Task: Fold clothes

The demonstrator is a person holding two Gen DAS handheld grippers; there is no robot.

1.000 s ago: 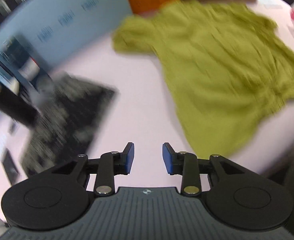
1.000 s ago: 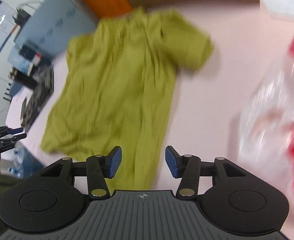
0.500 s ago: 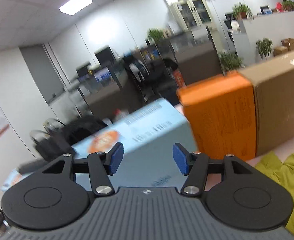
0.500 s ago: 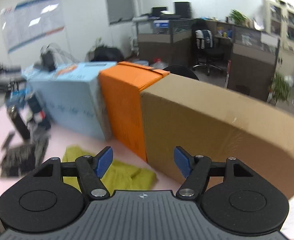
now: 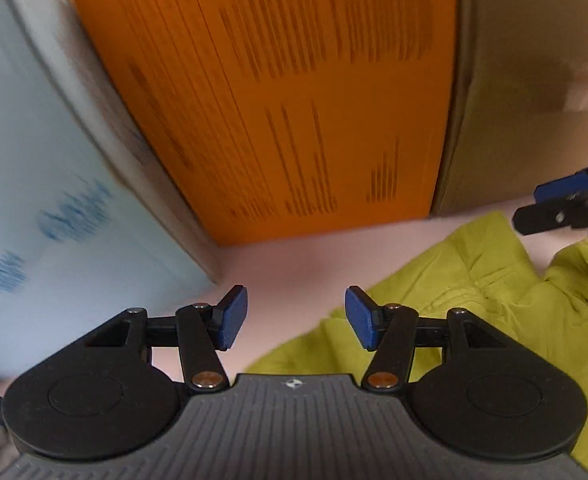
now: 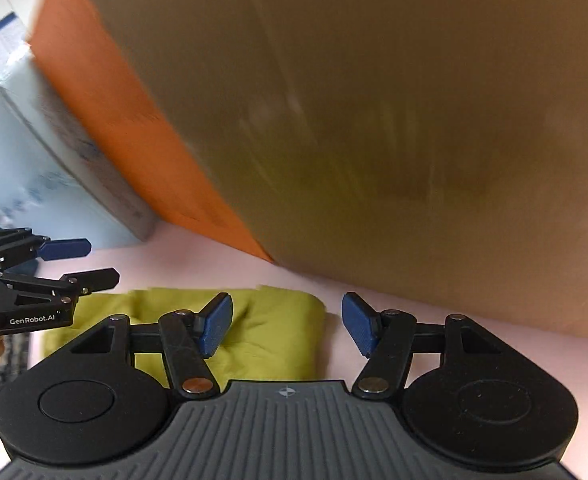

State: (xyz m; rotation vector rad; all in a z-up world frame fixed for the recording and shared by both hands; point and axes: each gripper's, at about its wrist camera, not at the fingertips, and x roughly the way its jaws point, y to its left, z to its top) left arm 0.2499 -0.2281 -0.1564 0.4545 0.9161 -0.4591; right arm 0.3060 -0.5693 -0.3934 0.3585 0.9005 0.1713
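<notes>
I have both claws over the far end of the yellow-green shirt point(image 5: 494, 300), near the row of boxes. My left gripper point(image 5: 292, 322) has its blue pads apart with nothing between them, having just been opening; the shirt's nearest fold lies just beyond and under its right pad, running off to the right, with bare pink table point(image 5: 278, 268) straight ahead. My right gripper point(image 6: 286, 326) is likewise apart and empty, also freshly widened; a folded lump of the shirt sits under and behind its left pad, its edge ending about midway between the pads. To do this pick well, I judge I should bring each claw down so that one pad slides under a single cloth edge, not a bunched stack, and close both together so the garment lifts evenly; I would keep clear of the box faces, which stand close ahead. Counting: one shirt, two grippers (each shows at the edge of the other's view), three boxes, namely a pale blue box point(image 5: 34, 184), an orange box point(image 5: 294, 100) and a brown cardboard box point(image 6: 394, 120), and one table.
</notes>
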